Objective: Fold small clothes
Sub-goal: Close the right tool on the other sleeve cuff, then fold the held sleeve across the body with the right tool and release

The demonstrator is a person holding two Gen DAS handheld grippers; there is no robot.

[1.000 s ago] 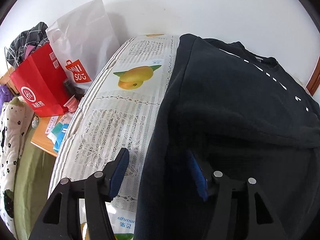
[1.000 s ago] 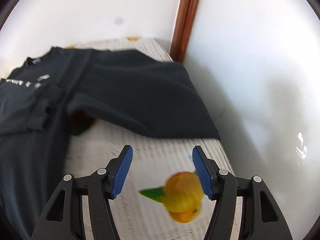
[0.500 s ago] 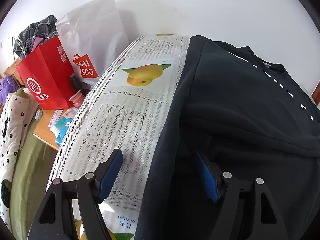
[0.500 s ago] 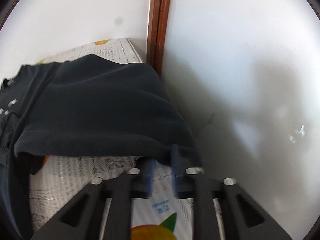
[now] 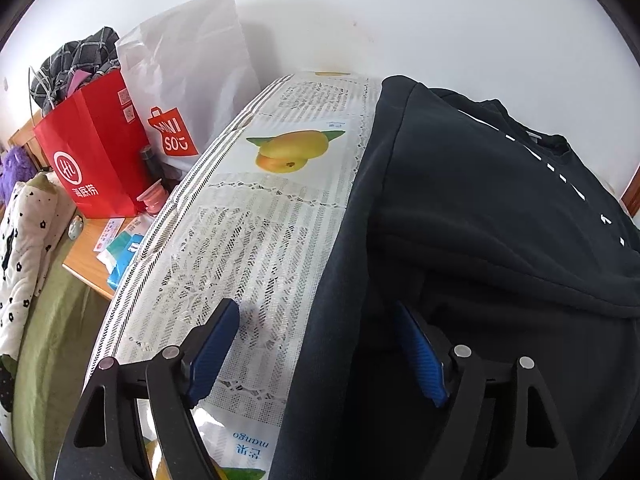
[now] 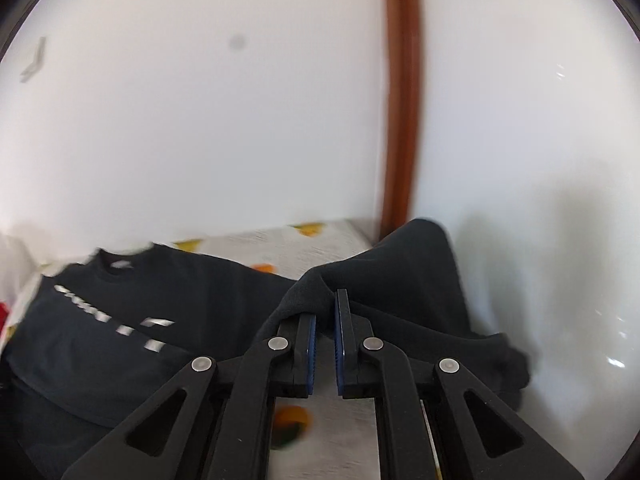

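A black shirt with white chest lettering lies on a table under a lace cloth with mango prints. In the left wrist view its left side edge runs between the blue pads of my left gripper, which is open and low over the cloth. In the right wrist view my right gripper is shut on the shirt's right sleeve and holds it lifted above the table, near the wall. The shirt's body lies flat to the left.
A white wall runs behind the table, with a brown wooden post at the right corner. Left of the table stand a red paper bag and a white Miniso bag on a lower wooden desk.
My right gripper closed on the shirt's right sleeve and has lifted it up off the table. My left gripper stayed open and shifted slightly back along the shirt's left edge.
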